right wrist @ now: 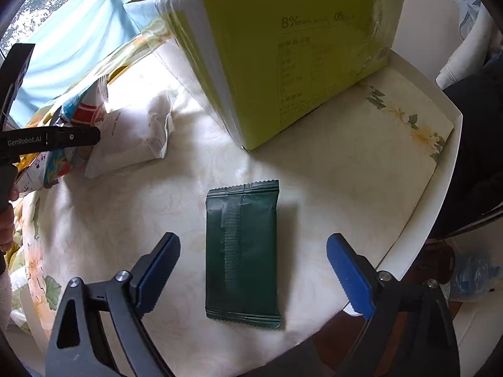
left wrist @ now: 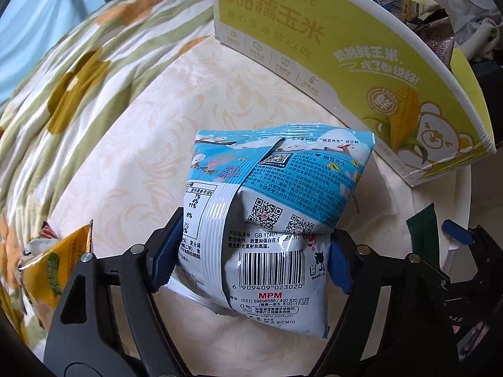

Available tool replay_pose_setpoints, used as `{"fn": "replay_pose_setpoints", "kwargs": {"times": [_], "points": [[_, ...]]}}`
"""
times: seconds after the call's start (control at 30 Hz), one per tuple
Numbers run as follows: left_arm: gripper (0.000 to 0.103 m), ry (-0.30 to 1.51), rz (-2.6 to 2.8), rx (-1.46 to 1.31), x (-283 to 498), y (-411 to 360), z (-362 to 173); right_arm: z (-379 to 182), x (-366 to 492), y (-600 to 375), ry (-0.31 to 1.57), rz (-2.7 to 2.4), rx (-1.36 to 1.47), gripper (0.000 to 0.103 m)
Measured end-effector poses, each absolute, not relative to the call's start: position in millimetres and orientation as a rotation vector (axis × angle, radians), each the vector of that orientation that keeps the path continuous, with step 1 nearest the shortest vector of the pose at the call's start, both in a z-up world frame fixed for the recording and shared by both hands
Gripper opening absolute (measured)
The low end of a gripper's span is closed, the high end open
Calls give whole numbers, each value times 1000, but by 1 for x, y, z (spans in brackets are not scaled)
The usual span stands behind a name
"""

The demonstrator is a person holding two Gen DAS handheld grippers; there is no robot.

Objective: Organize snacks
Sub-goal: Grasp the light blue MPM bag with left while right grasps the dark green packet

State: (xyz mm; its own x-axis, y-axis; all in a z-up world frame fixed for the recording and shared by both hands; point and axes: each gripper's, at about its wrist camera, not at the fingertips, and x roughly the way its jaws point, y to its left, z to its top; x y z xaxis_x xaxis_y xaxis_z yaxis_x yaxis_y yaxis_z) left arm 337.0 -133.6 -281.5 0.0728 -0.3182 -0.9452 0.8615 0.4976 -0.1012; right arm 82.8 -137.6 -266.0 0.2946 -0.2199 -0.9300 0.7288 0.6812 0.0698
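On the table [right wrist: 393, 119], behind the yellow-green corn carton [left wrist: 330, 40], several snack packs stick out, but the carton wall hides most of them. At my left edge an orange packet [left wrist: 53, 267] is cut off. My left gripper [left wrist: 251, 254] is closed on the blue-and-white Oishi snack bag [left wrist: 270, 207], pads pressing both sides. My right gripper [right wrist: 251, 270] stands wide open around the dark green wrapper [right wrist: 242, 251], lying flat, not touching it.
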Motion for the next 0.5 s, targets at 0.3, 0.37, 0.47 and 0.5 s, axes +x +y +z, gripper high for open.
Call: {"fn": "replay_pose_setpoints", "kwargs": {"times": [0.3,0.37,0.47,0.5], "points": [[60,1149,-915,565,329,-119,-267,-268,80,-123,1132,-656,484,74],[60,1142,-904,557,326,-116,-263,-266,82,-115,1135,-654,474,70],[60,1141,-891,546,322,-110,-260,-266,83,-108,1141,-653,459,63],[60,1140,-885,542,321,-109,-260,-266,82,-107,1143,-649,450,61]]}}
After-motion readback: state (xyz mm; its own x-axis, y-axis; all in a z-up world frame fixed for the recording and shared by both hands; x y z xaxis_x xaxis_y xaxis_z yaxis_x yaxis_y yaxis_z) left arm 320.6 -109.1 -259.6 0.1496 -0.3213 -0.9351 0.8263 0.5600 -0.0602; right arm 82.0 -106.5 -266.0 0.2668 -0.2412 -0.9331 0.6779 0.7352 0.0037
